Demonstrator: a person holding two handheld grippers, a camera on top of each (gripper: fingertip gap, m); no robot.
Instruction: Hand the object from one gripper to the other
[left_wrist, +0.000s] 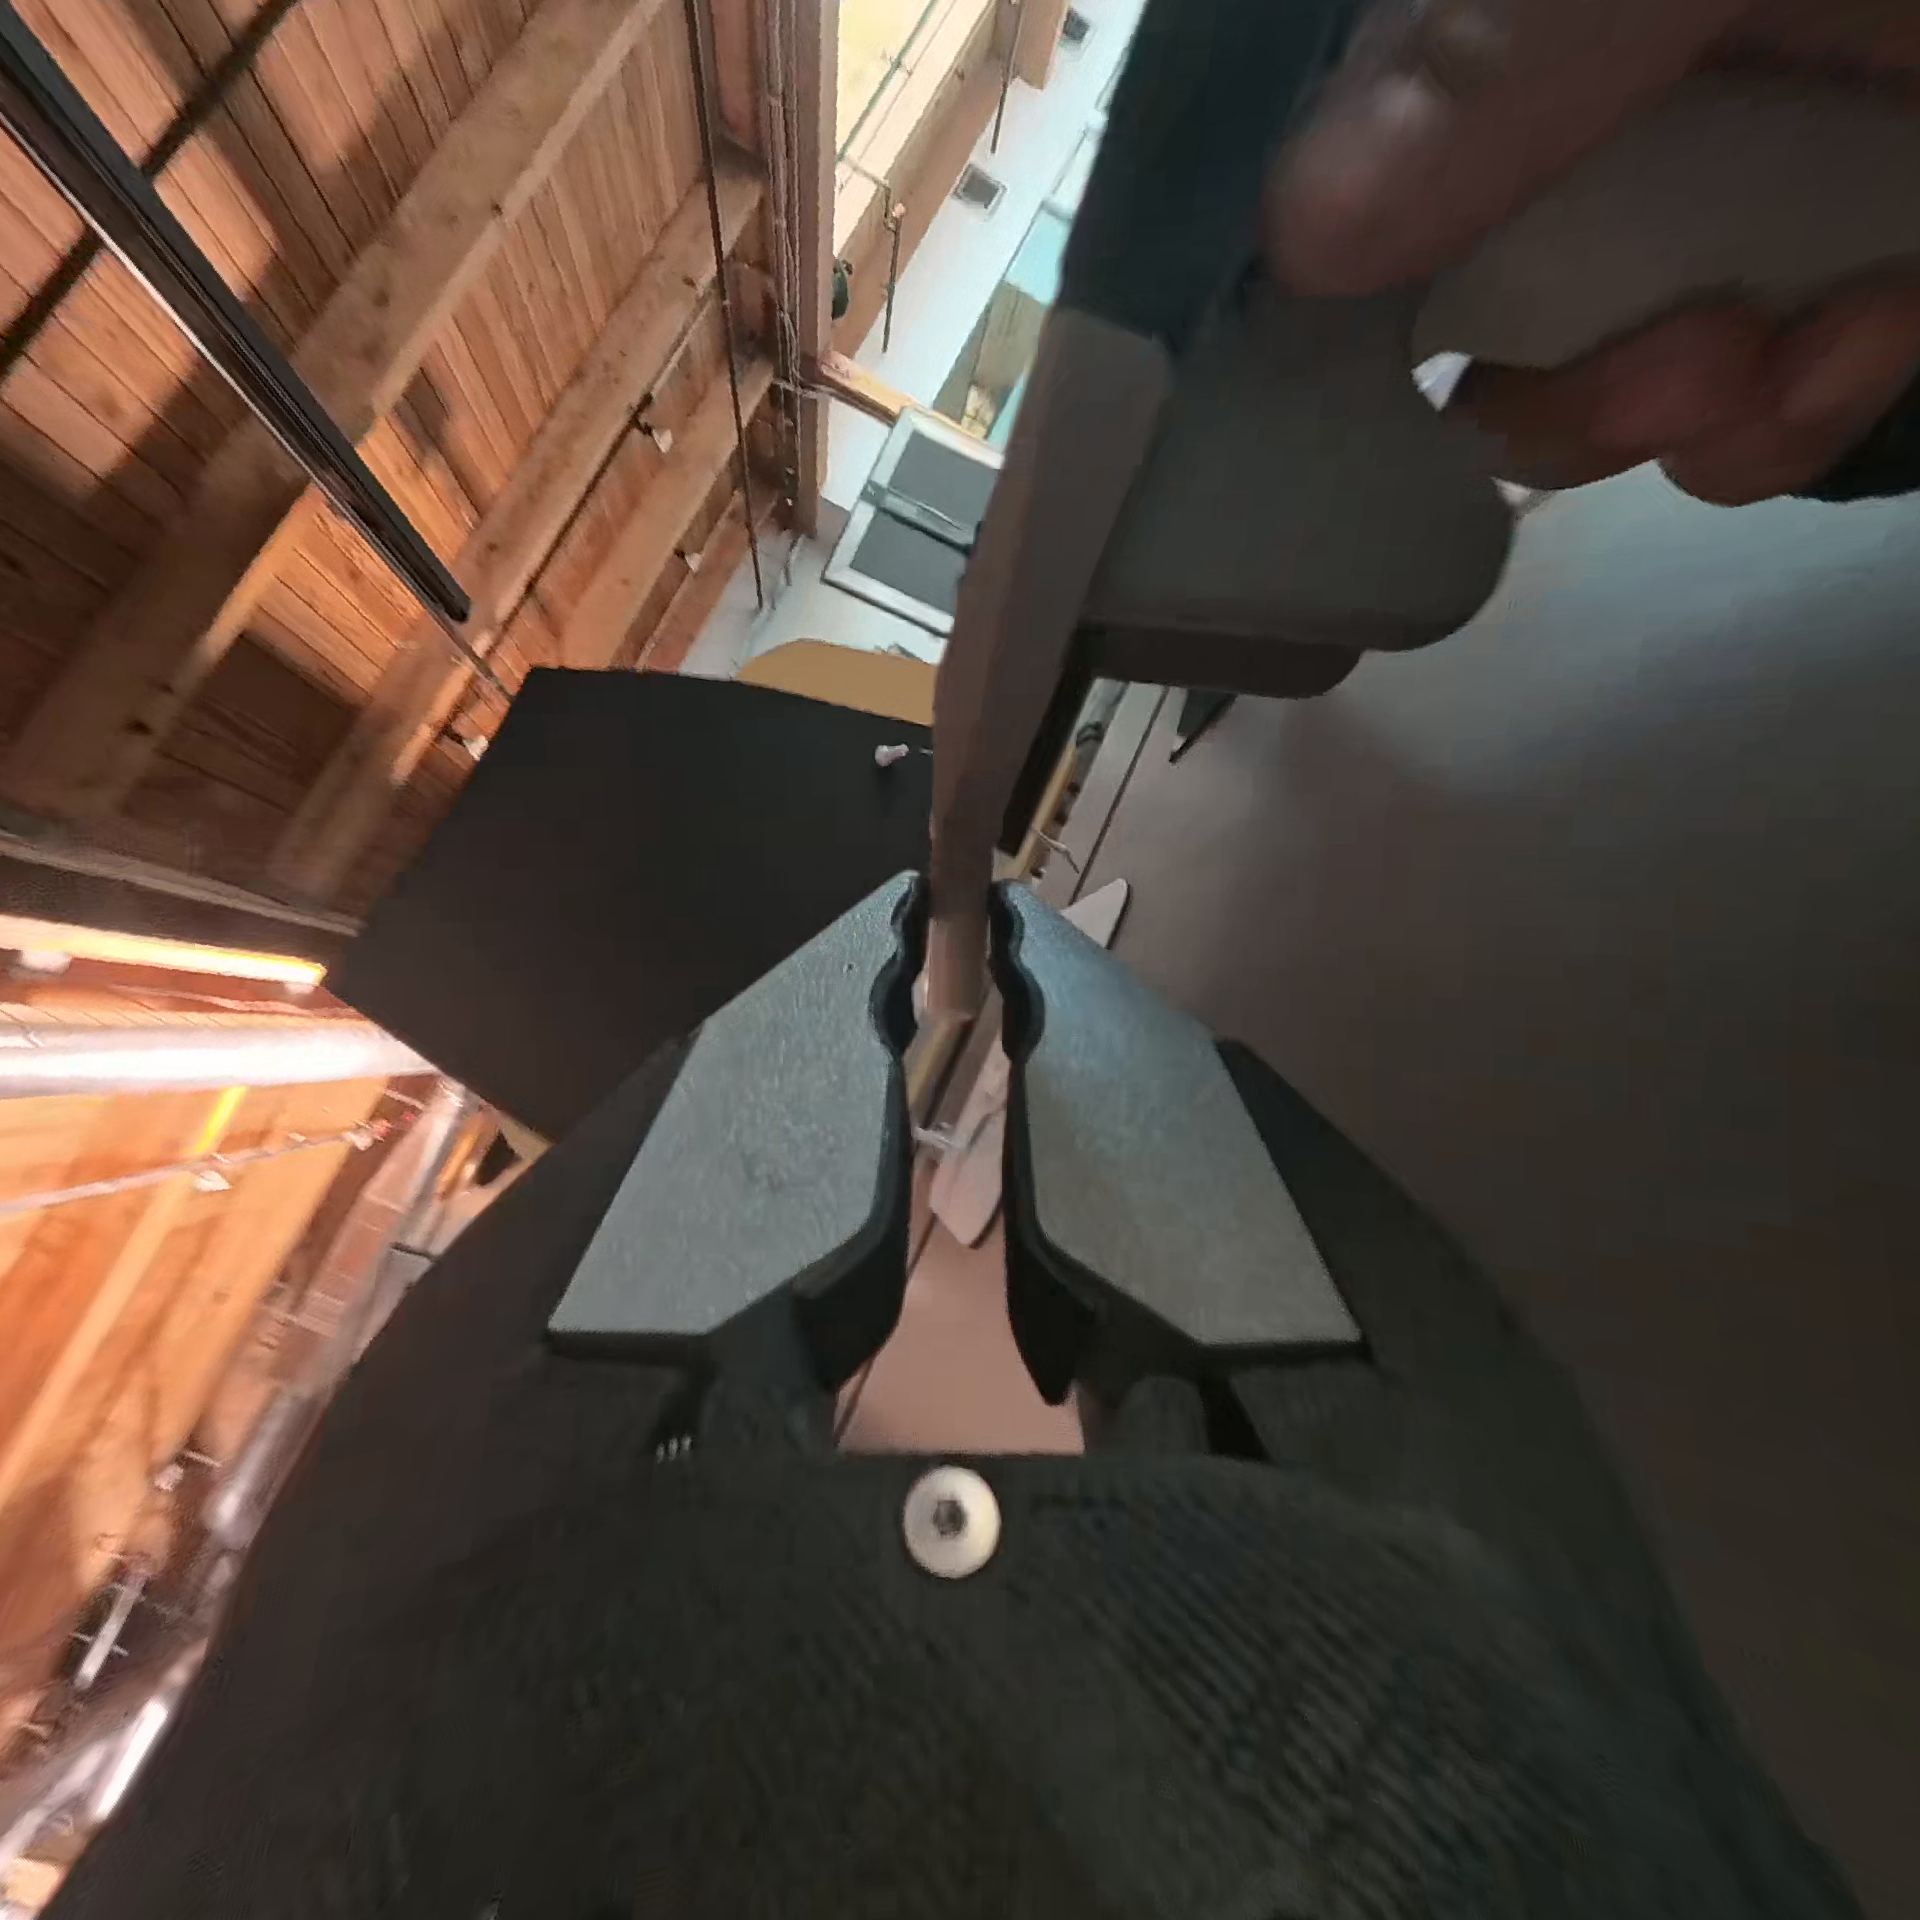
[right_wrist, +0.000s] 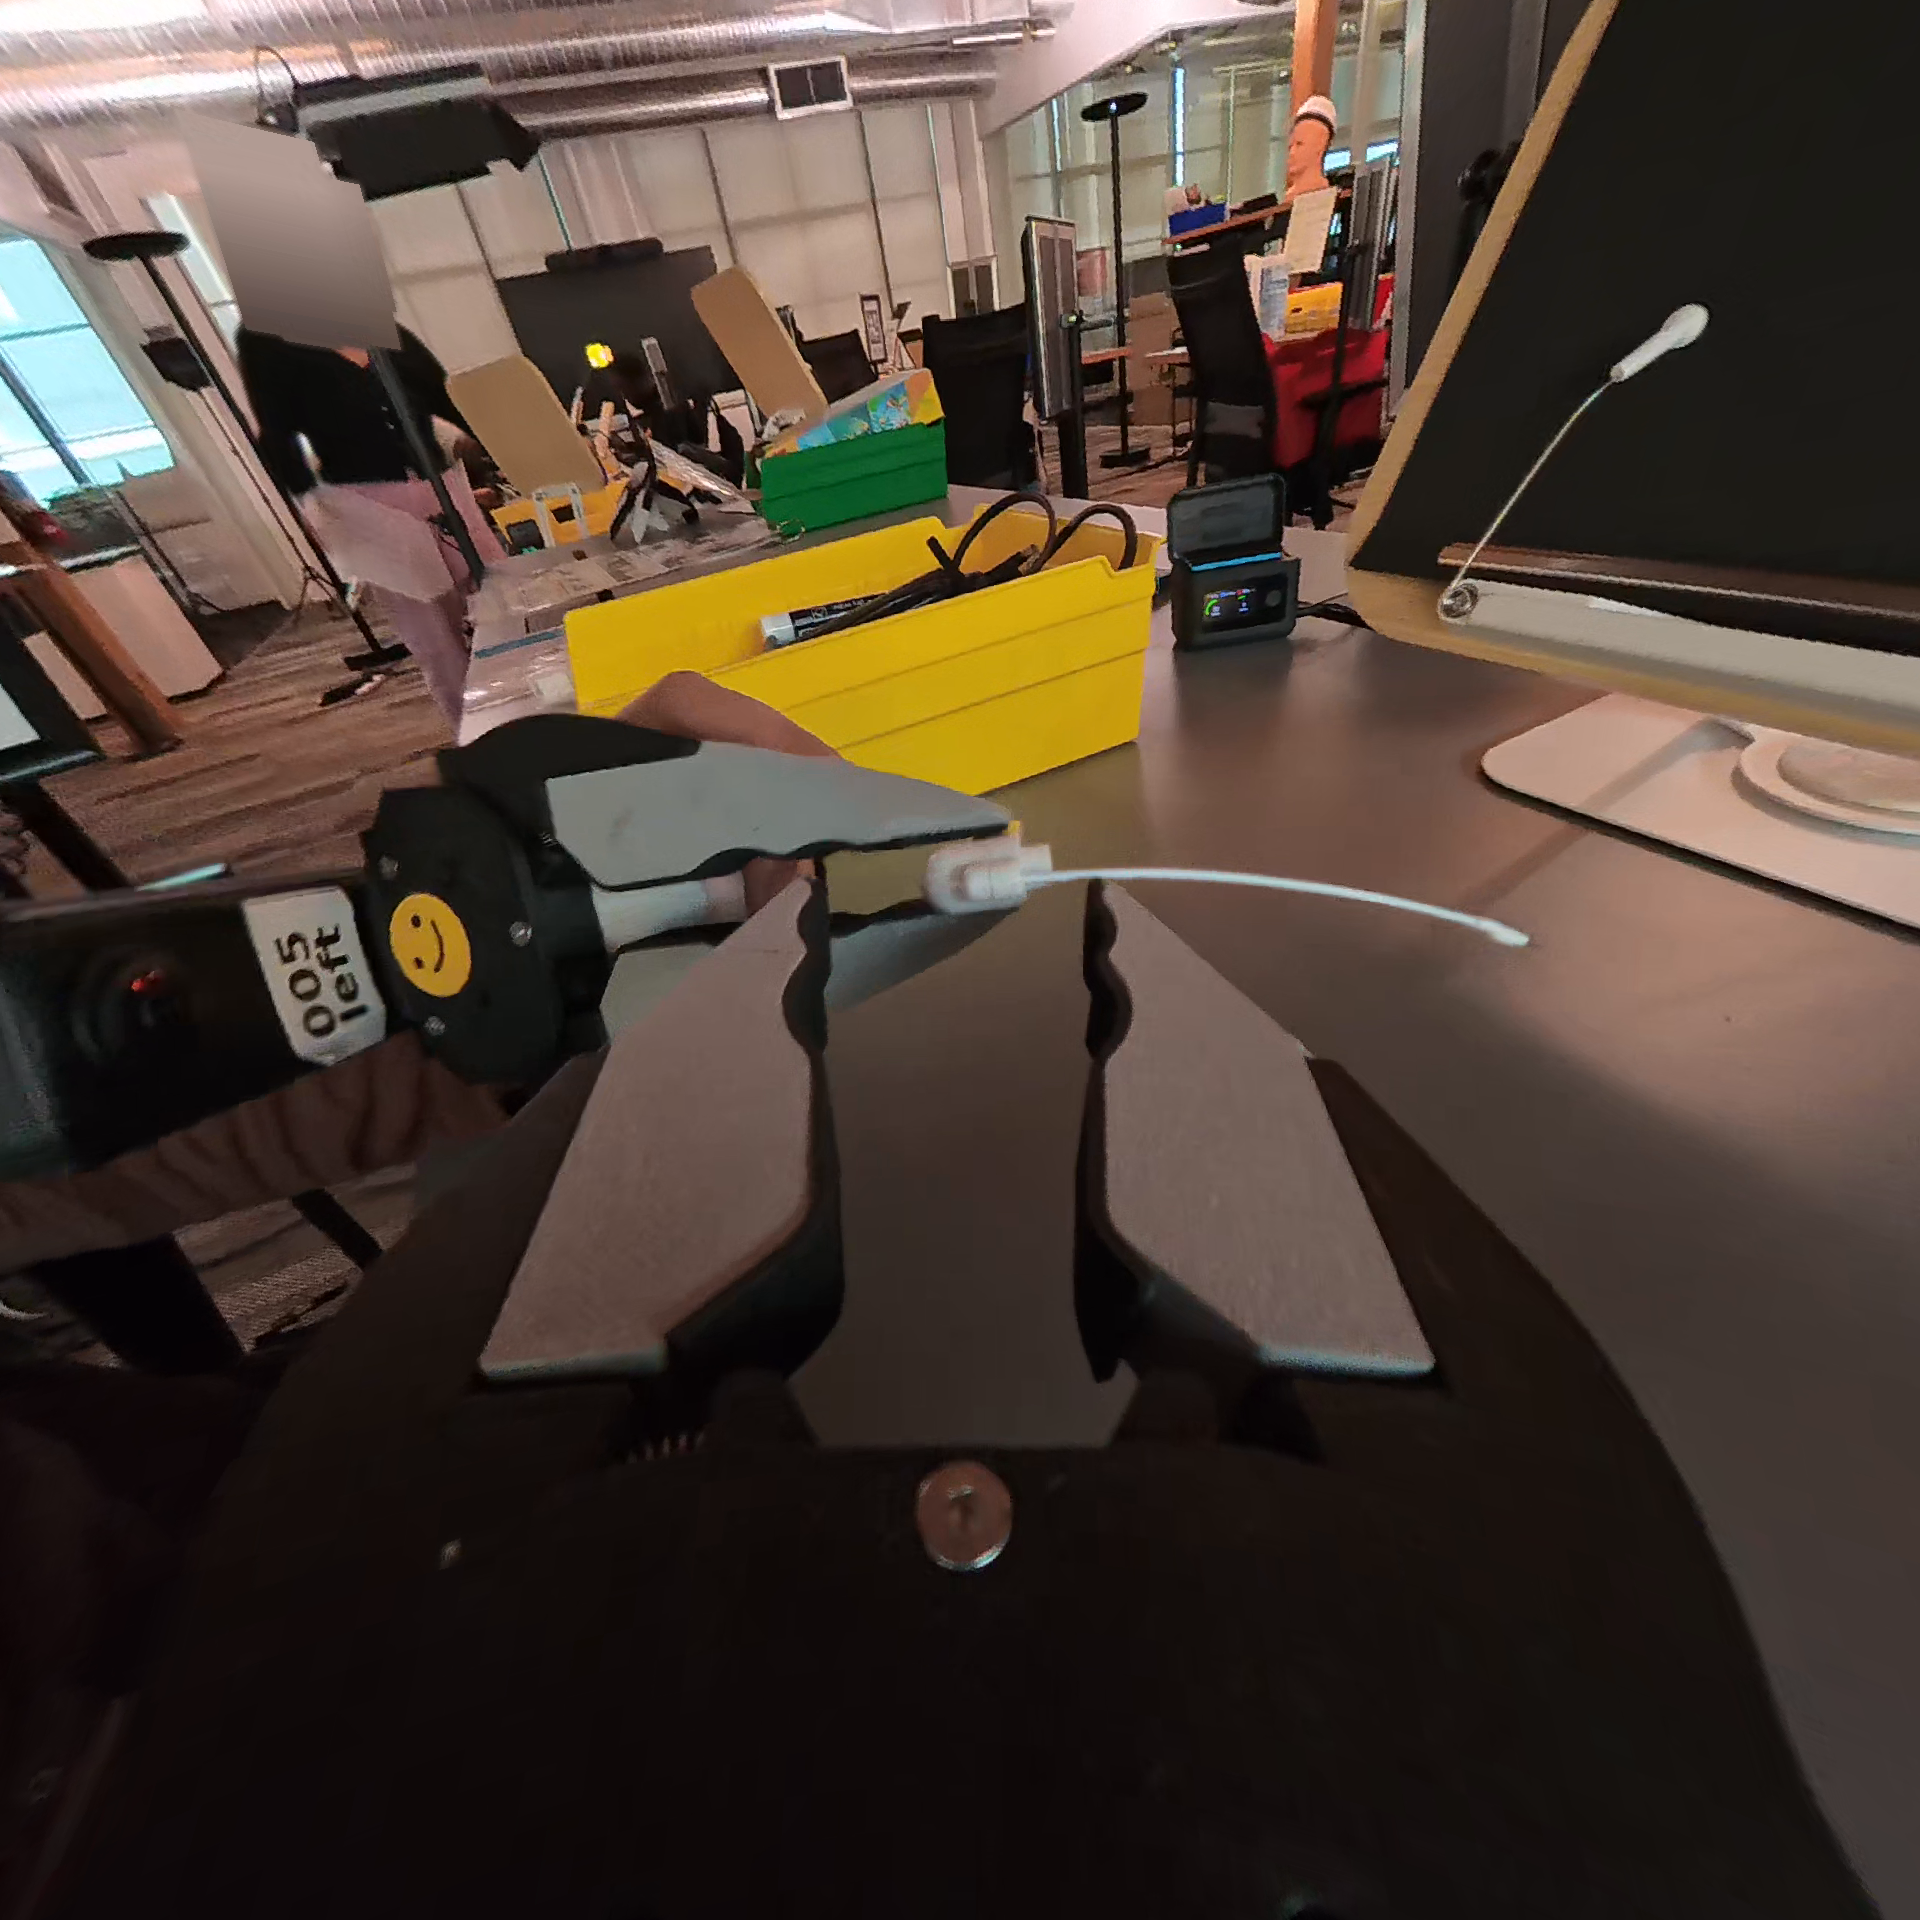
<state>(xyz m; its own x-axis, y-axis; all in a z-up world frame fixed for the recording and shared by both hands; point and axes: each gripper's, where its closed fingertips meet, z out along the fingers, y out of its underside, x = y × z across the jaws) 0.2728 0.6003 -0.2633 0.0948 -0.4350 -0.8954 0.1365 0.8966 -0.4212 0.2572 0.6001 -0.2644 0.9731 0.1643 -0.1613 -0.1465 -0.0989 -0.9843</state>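
Well short of the yellow bin (right_wrist: 894, 686), nearest the right wrist camera: right gripper (right_wrist: 951, 904) with fingers spread wide and nothing between them, only bare counter (right_wrist: 1351, 1091) showing through the gap.

Just beyond those fingertips, still on the near side of the bin: white cable (right_wrist: 992, 873), lifted off the counter, its chunky plug end pinched and its thin tail arcing away to the bin's right, free in the air. Lines up roughly with the open gap but touches neither finger, as far as can be told.

Reaching in from the bin's near left: left gripper (right_wrist: 971, 868), fingers closed narrow on the plug. Looks the same from the left wrist view, tips drawn almost together; what sits between them there too blurred to make out.

Behind the cable, on the counter: the bin itself, with dark cords and a marker inside. Just to its right, a small dark device (right_wrist: 1231, 566) with a lit screen; farther right, a monitor's pale foot (right_wrist: 1621, 769).

Judged progress: pick-up done, object carried to the meeting point and offered. Left to do: bring the plug or tail squarely between the wide fingers, close them on it, then release the left grip and draw apart. Roughly the halfway mark, with the transfer itself not yet begun.
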